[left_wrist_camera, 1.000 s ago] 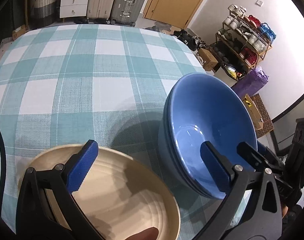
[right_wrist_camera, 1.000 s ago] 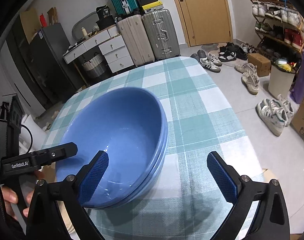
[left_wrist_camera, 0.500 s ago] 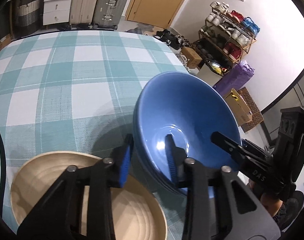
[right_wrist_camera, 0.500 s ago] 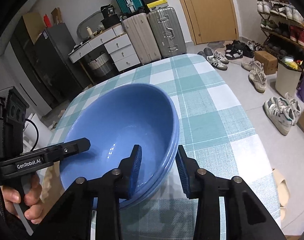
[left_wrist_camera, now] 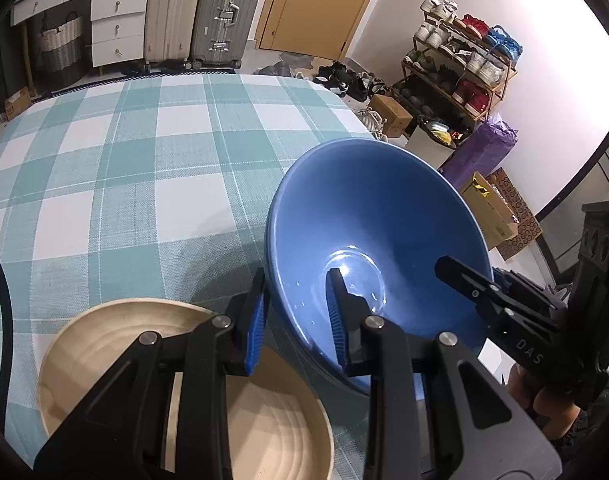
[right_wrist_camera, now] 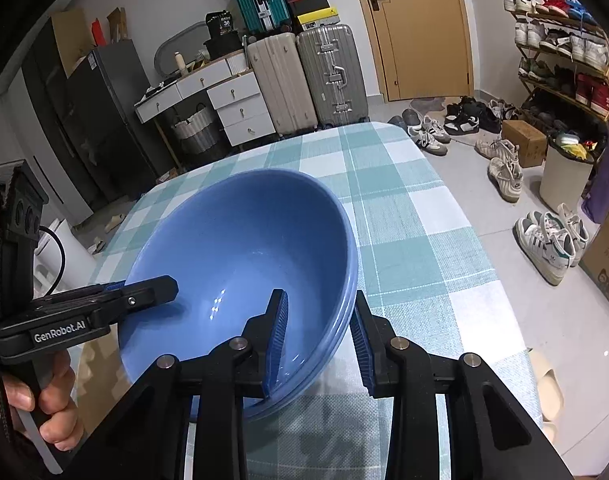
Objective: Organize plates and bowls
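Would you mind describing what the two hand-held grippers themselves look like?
Both are matte black plastic frames with silver screws and ridged blue finger pads. The left hand-held gripper reads "GenRobot.AI" in white on its side, and a black cable runs by it. The right hand-held gripper bears "DAS". Bare fingers hold each handle.

"GenRobot.AI" on left tongs (right_wrist_camera: 64, 330); "DAS" on right tongs (left_wrist_camera: 526, 350).

The stacked bowls (left_wrist_camera: 376, 232) sit on the table (left_wrist_camera: 144, 168) near its right edge. The ridged plate (left_wrist_camera: 116, 344) lies just left of them, nearer the table's front. Suitcases (right_wrist_camera: 304, 76) and a drawer unit (right_wrist_camera: 232, 104) stand on the floor behind the table; a shoe rack (right_wrist_camera: 564, 64) is to its right.
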Demonstrator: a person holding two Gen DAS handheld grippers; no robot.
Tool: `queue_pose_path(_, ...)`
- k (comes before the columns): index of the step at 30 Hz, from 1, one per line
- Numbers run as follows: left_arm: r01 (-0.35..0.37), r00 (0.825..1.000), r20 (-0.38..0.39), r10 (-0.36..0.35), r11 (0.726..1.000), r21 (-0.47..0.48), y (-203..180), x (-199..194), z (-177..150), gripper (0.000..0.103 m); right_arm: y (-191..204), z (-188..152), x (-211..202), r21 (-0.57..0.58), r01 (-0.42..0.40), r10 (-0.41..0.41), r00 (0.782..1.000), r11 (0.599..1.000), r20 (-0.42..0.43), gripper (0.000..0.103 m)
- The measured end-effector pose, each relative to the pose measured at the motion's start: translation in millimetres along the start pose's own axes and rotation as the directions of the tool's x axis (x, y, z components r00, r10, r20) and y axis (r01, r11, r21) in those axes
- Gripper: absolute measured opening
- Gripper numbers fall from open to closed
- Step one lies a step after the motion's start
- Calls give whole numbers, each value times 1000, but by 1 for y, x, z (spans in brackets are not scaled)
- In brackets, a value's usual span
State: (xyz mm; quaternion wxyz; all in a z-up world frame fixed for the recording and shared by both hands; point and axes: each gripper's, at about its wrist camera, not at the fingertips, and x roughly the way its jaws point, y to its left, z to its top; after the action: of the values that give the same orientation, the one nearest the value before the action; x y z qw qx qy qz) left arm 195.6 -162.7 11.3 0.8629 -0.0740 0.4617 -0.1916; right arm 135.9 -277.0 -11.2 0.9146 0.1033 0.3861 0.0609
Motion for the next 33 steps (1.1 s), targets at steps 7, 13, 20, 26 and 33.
queue_pose_path(7,-7,999,40,6,1000,18,-15,-23,-3,25,3,5,-26,-14,0,1,999,1000,43,33)
queue_pose_path(13,-13,997,81,11,1000,27,-22,-54,-10,25,13,8,-48,-30,-3,5,997,1000,75,33)
queue_pose_path(20,-51,991,128,48,998,23,-20,-93,-22,25,35,6,-65,-62,-33,39,995,998,96,33)
queue_pose_path(26,-88,984,155,88,996,-5,-7,-125,-38,25,58,2,-65,-89,-76,84,993,993,85,33)
queue_pose_path(33,-122,979,156,129,991,-52,19,-148,-56,25,86,-4,-57,-127,-113,121,991,985,57,33)
